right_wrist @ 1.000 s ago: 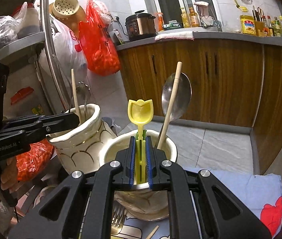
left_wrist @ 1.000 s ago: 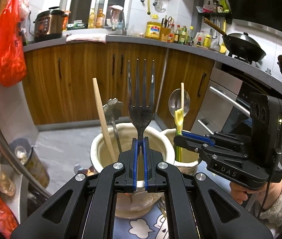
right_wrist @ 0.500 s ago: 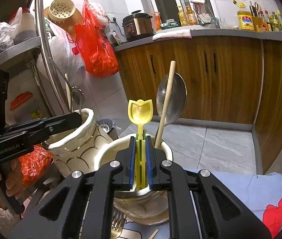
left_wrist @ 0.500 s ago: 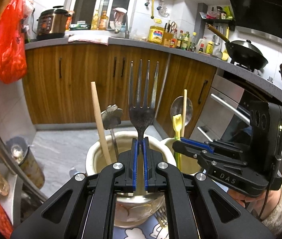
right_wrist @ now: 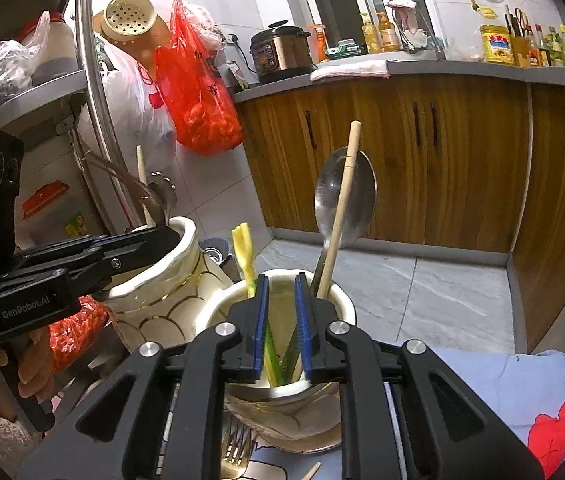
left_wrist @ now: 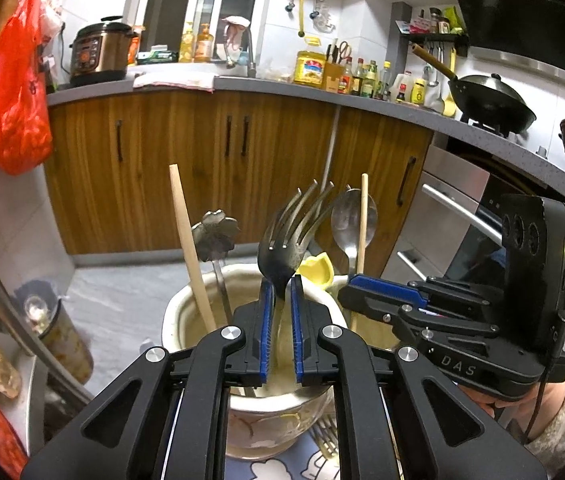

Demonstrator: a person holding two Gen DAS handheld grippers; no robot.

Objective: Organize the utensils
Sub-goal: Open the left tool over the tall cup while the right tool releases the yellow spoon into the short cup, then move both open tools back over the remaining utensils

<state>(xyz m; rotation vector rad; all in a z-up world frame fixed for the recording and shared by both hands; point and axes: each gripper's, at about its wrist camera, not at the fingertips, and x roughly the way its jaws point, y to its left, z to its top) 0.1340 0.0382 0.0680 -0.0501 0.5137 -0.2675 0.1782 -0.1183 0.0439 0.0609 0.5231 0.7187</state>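
Two cream ceramic holders stand side by side. In the left wrist view my left gripper (left_wrist: pixel 281 286) is open over the left holder (left_wrist: pixel 186 312); a metal fork (left_wrist: pixel 288 240) leans loose between its pads, tines up to the right. A wooden chopstick (left_wrist: pixel 190 248) and a flower-topped utensil (left_wrist: pixel 215 236) stand in that holder. In the right wrist view my right gripper (right_wrist: pixel 281 284) is open over the right holder (right_wrist: pixel 338 300); a yellow tulip-topped utensil (right_wrist: pixel 244 256) leans left inside, beside a metal spoon (right_wrist: pixel 344 204) and a chopstick (right_wrist: pixel 340 208).
A gold fork (right_wrist: pixel 234 448) and a loose chopstick (right_wrist: pixel 310 472) lie on the patterned cloth (right_wrist: pixel 522 376) in front of the holders. Wooden kitchen cabinets (left_wrist: pixel 222 168) stand behind. A metal rack with bags (right_wrist: pixel 82 92) is at the left.
Both grippers lowered over their holders and opened. The fork tipped to the right and sank into the left holder. The yellow utensil dropped into the right holder and leans left.
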